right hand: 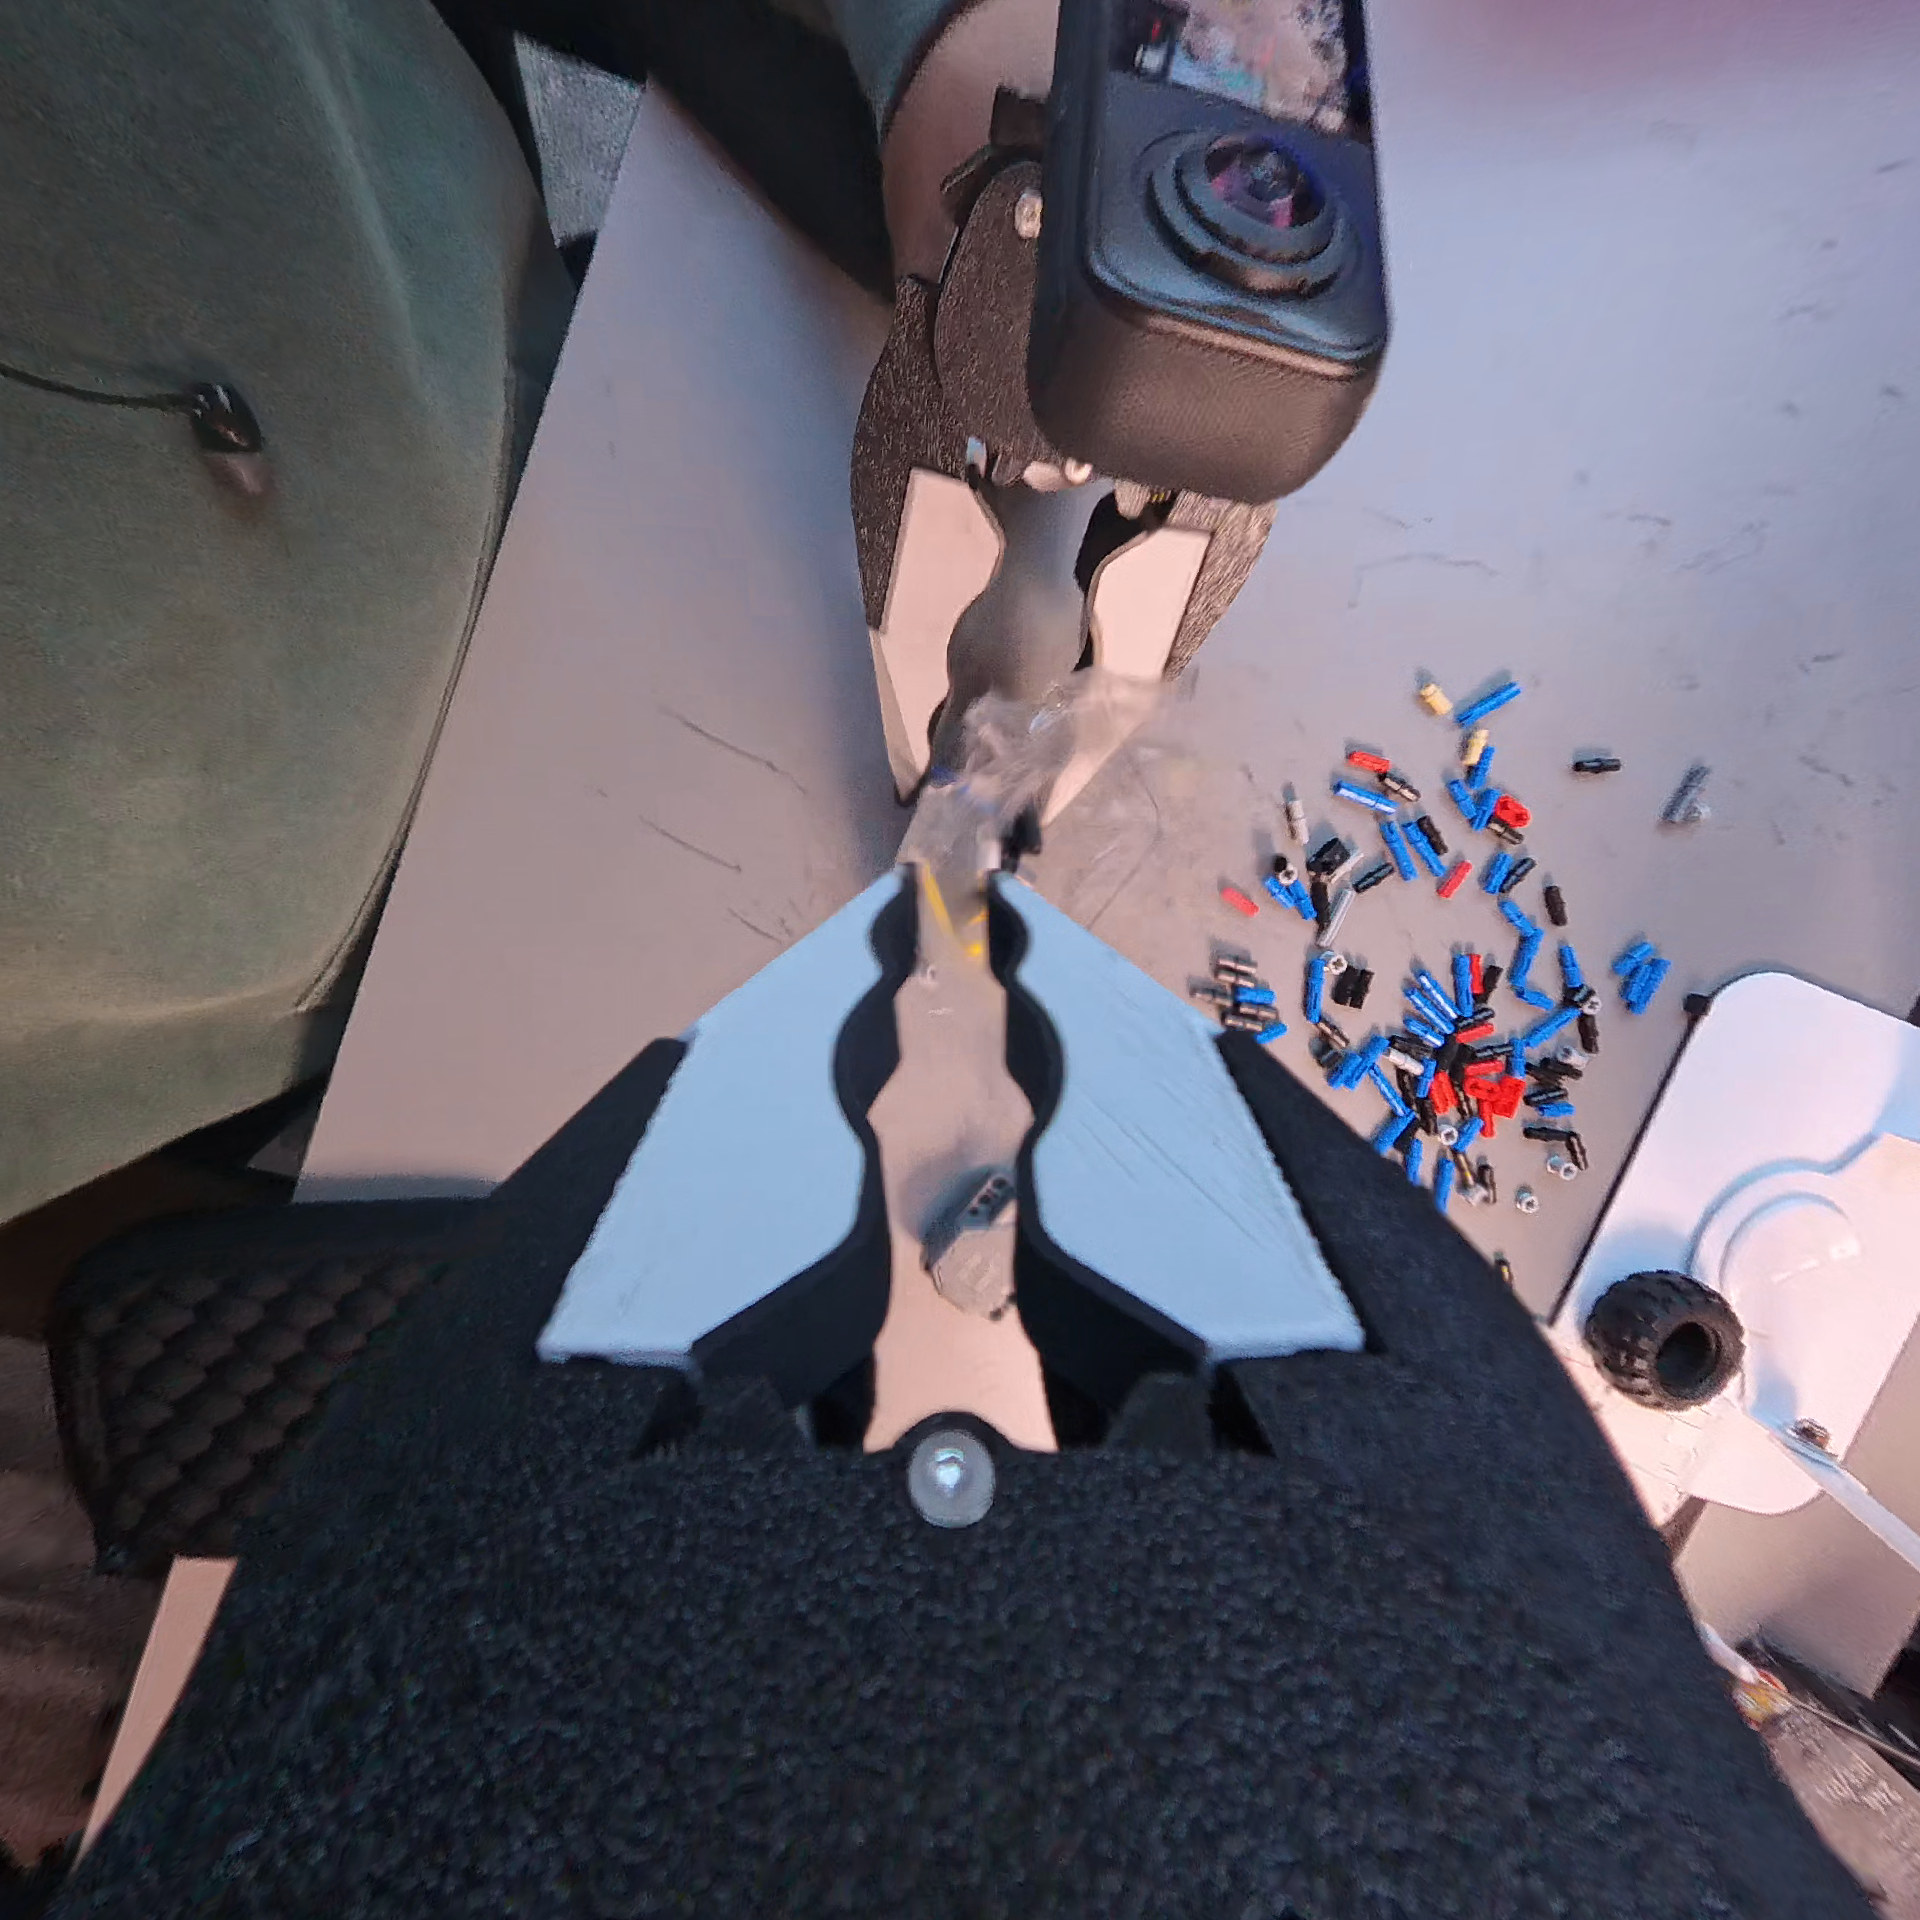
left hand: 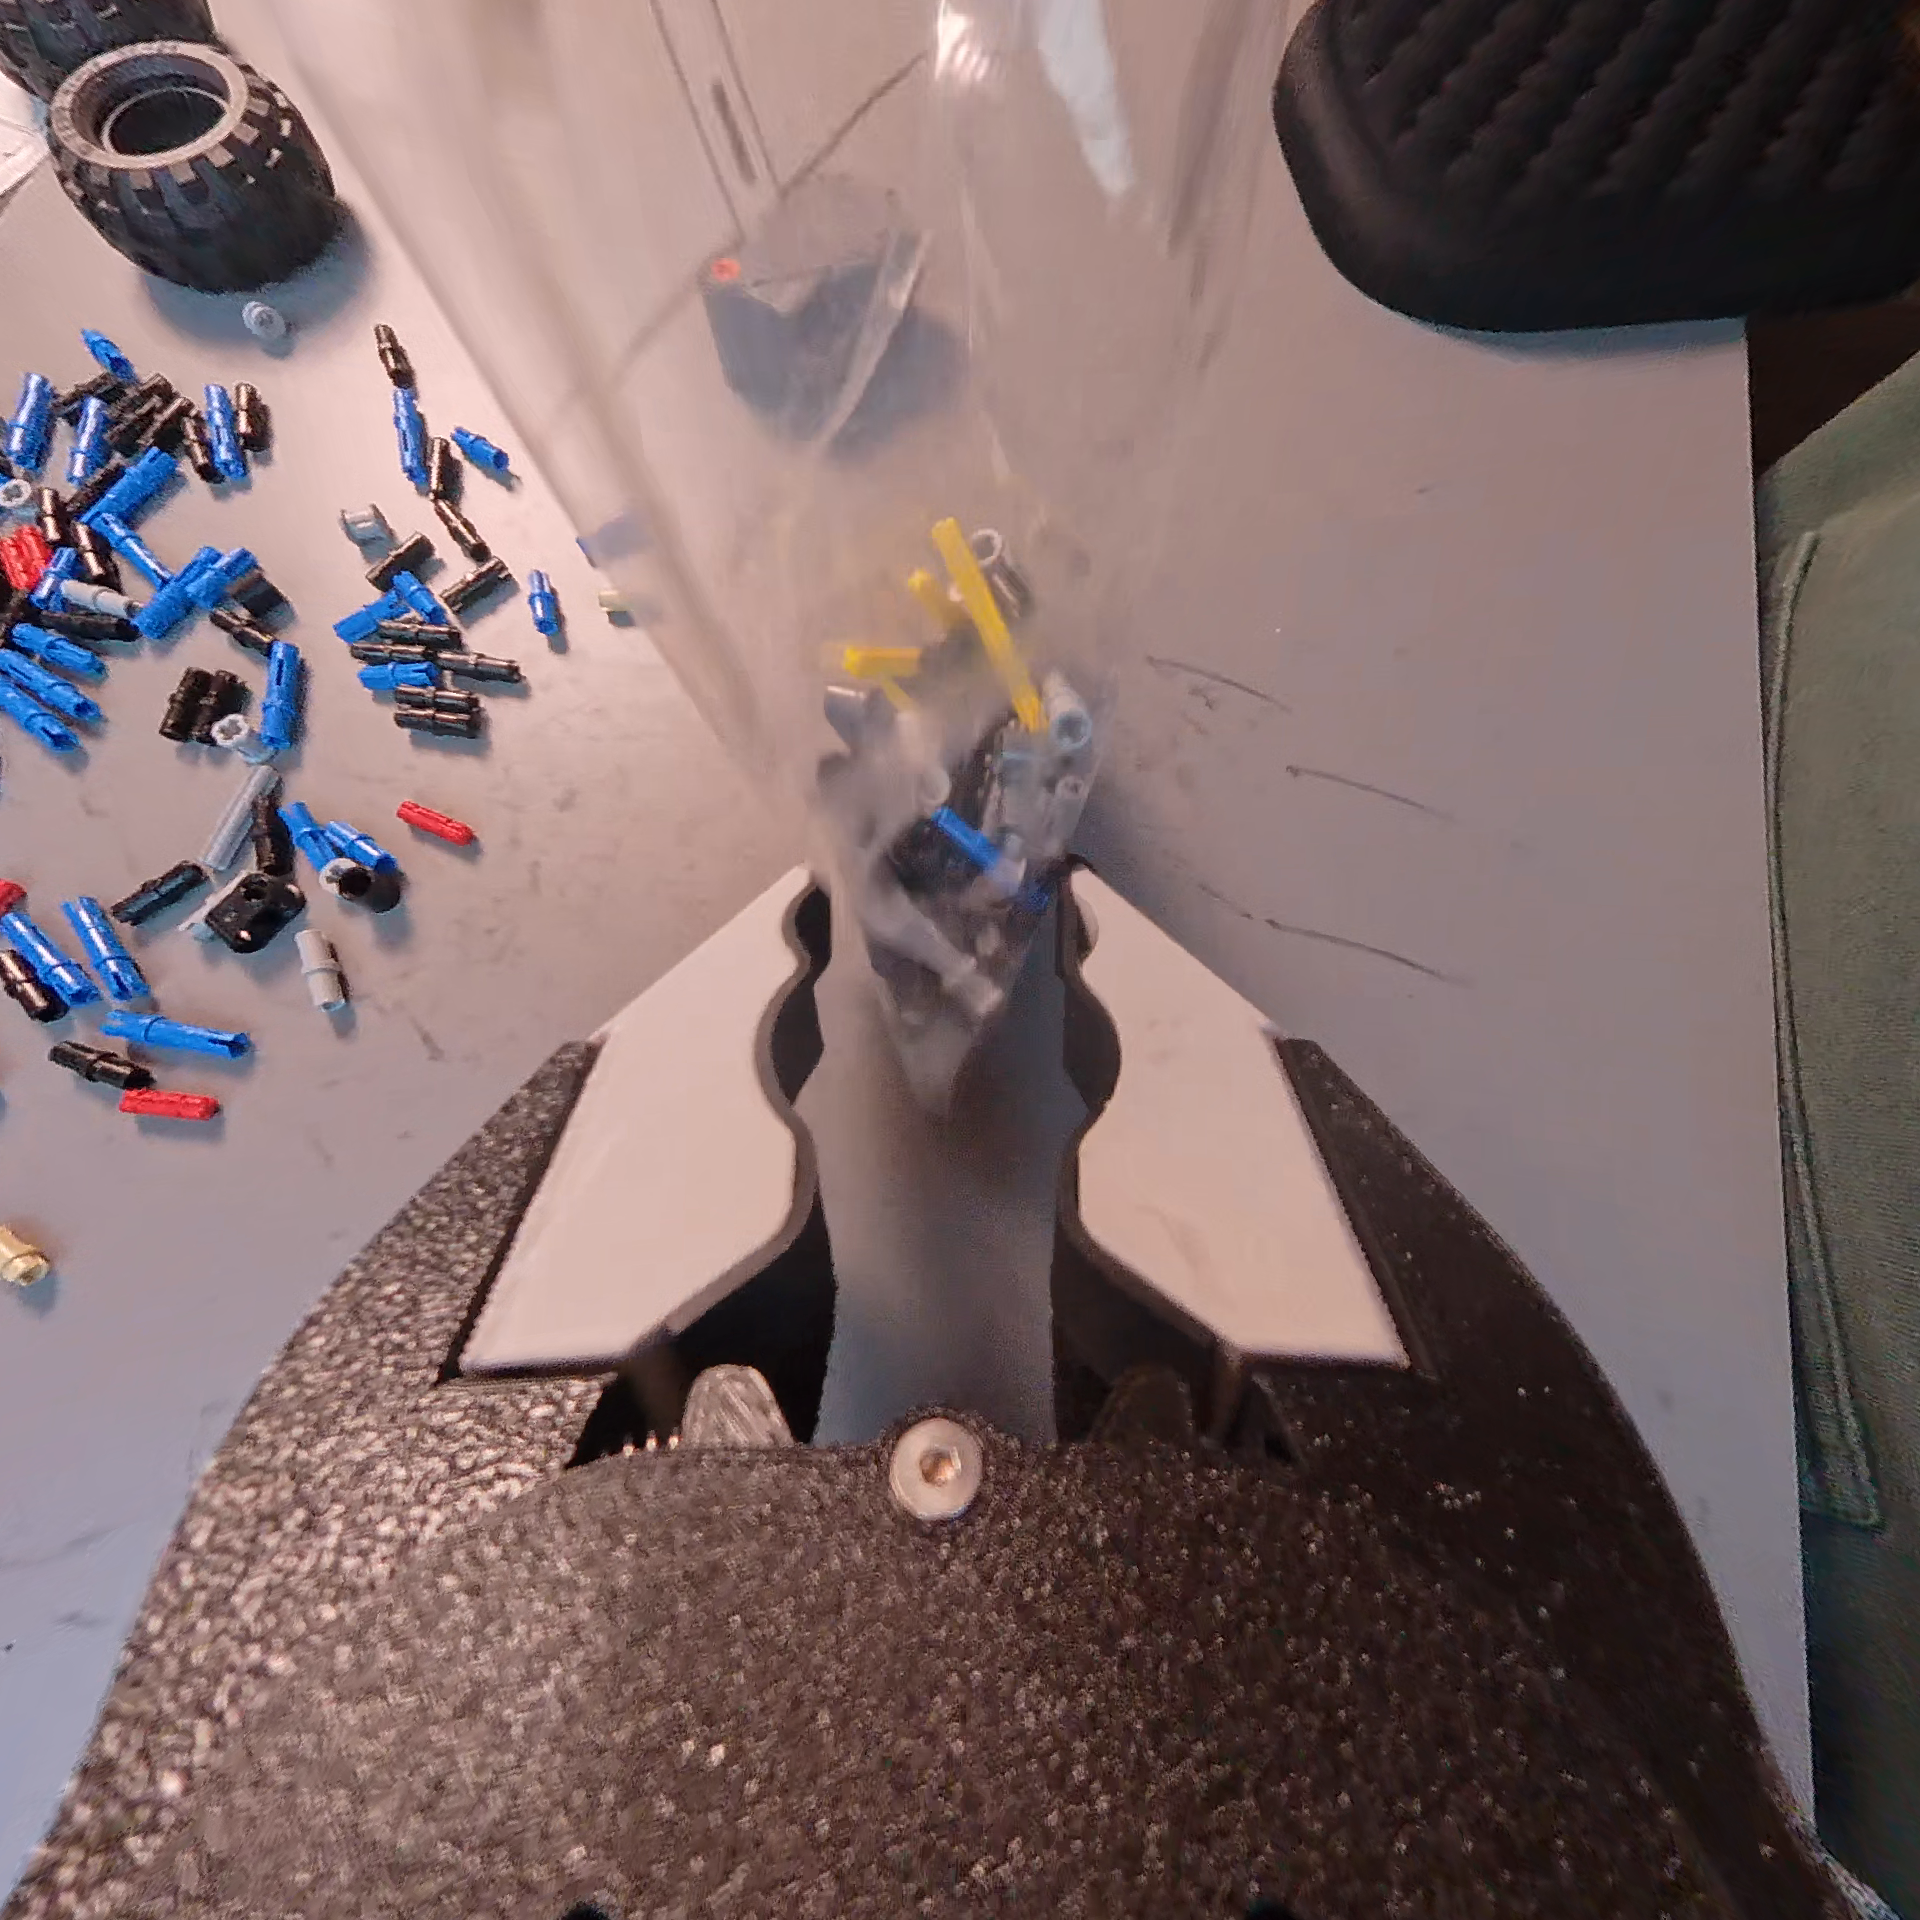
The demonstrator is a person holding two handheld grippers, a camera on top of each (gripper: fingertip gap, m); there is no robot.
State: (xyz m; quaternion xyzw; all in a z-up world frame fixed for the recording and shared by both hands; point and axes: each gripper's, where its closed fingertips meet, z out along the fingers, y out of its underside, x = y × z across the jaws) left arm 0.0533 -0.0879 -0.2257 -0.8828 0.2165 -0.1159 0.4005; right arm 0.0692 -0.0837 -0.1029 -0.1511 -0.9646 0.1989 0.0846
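Left wrist view: left gripper [left hand: 940, 883] angled down over grey table [left hand: 1403, 644], fingers apart w/ clear plastic bag [left hand: 935, 727] of small parts between tips; real pinch can't tell. Bag's long axis runs straight away from the gripper, blurred. Right gripper [right hand: 951, 883] faces it, tips nearly together, clamping bag's other end. Loose blue/black/red pins [left hand: 208, 665] and black tyre [left hand: 187, 166] lie well apart on the table.

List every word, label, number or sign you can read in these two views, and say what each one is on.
None can be read.
Clear plastic bag of small parts, held between the left claw and the right claw: faint printing, too blurred to read.
Camera on the left claw: its small screen is too blurred to read.
Black tyre: no markings legible.
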